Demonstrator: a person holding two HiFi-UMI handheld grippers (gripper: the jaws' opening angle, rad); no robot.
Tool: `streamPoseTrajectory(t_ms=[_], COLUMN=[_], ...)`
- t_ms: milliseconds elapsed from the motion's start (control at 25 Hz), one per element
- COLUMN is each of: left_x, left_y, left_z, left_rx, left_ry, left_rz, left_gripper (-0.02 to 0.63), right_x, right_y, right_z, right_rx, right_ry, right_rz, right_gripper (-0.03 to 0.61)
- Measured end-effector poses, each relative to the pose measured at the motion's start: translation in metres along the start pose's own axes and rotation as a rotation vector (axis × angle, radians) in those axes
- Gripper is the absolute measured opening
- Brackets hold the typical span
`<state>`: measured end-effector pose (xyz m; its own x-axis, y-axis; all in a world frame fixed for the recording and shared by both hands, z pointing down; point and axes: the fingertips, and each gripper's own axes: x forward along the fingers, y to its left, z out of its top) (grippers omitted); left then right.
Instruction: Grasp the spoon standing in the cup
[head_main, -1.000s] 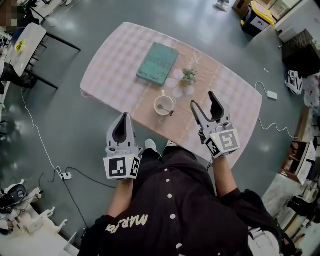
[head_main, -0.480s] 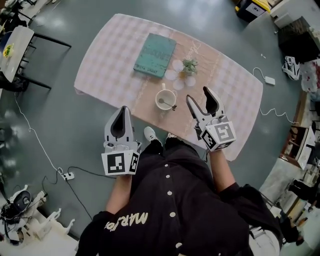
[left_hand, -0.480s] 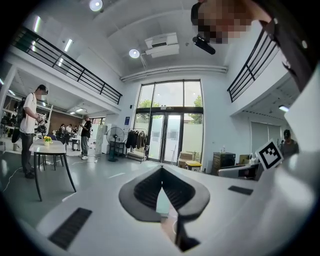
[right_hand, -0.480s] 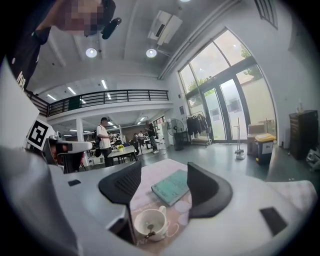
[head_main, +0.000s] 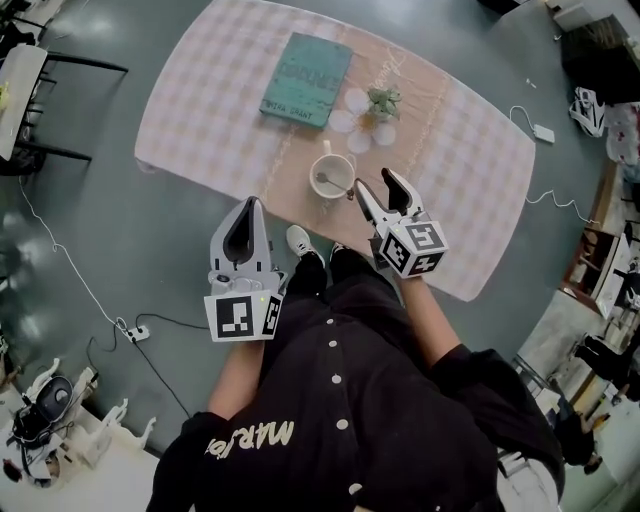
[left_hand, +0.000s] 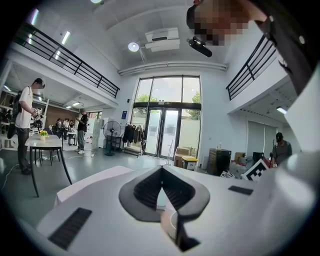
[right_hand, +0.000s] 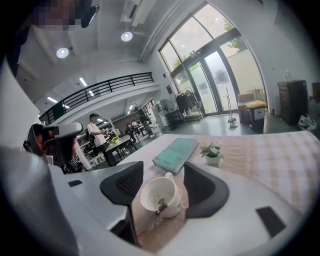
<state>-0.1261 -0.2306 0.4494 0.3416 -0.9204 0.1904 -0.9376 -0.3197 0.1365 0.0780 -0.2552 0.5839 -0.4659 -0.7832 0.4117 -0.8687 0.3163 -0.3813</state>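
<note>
A white cup (head_main: 331, 178) stands near the front edge of the pink checked table (head_main: 470, 180), with a spoon (head_main: 328, 183) leaning in it, handle toward me. My right gripper (head_main: 377, 182) sits just right of the cup with its jaws closing. In the right gripper view the cup (right_hand: 161, 196) and spoon (right_hand: 161, 204) lie ahead between the pads (right_hand: 127, 182) of the right gripper (right_hand: 162, 185), untouched. My left gripper (head_main: 246, 215) hangs over the floor off the table's front edge, fingers together; in its own view the left gripper (left_hand: 161, 172) is shut on nothing.
A teal book (head_main: 307, 79) and a small potted plant (head_main: 381, 103) on a flower-shaped mat lie behind the cup. Cables and a power strip (head_main: 137, 331) run over the floor at left. People stand by another table (left_hand: 47, 143) in the hall.
My right gripper has moved left and forward, up to the cup, and its jaws have narrowed a little. The left gripper has hardly moved.
</note>
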Motion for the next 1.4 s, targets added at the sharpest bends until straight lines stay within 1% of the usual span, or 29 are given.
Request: streamPoseTrajectory(t_ms=[120, 200, 320, 440, 560, 880, 1040, 1400], left_x=[0.001, 0.0, 0.0, 0.0, -0.001, -0.003, -0.001, 0.003], left_y=[0.0, 0.001, 0.002, 0.003, 0.005, 0.005, 0.005, 0.003], left_z=[-0.008, -0.012, -0.016, -0.021, -0.026, -0.036, -0.036, -0.036], left_rx=[-0.004, 0.007, 0.014, 0.012, 0.007, -0.002, -0.005, -0.002], left_ry=[0.018, 0.027, 0.037, 0.048, 0.059, 0.082, 0.084, 0.084], left_rz=[-0.002, -0.004, -0.002, 0.005, 0.013, 0.022, 0.024, 0.021], left_gripper=[0.011, 0.011, 0.011, 0.009, 0.011, 0.011, 0.011, 0.011], right_x=[0.009, 0.014, 0.019, 0.023, 0.026, 0.03, 0.031, 0.031], right_y=[0.0, 0.001, 0.001, 0.0, 0.0, 0.0, -0.004, -0.005], right_z=[-0.026, -0.044, -0.068, -0.086, -0.098, -0.107, -0.108, -0.108], right_rx=[0.045, 0.081, 0.139, 0.204, 0.266, 0.345, 0.365, 0.351], right_ry=[0.063, 0.114, 0.188, 0.241, 0.277, 0.298, 0.309, 0.327], right_rz=[-0.01, -0.022, -0.039, -0.043, -0.048, -0.052, -0.073, -0.075], right_gripper=[0.245, 0.225, 0.218, 0.208, 0.186, 0.107, 0.056, 0.052])
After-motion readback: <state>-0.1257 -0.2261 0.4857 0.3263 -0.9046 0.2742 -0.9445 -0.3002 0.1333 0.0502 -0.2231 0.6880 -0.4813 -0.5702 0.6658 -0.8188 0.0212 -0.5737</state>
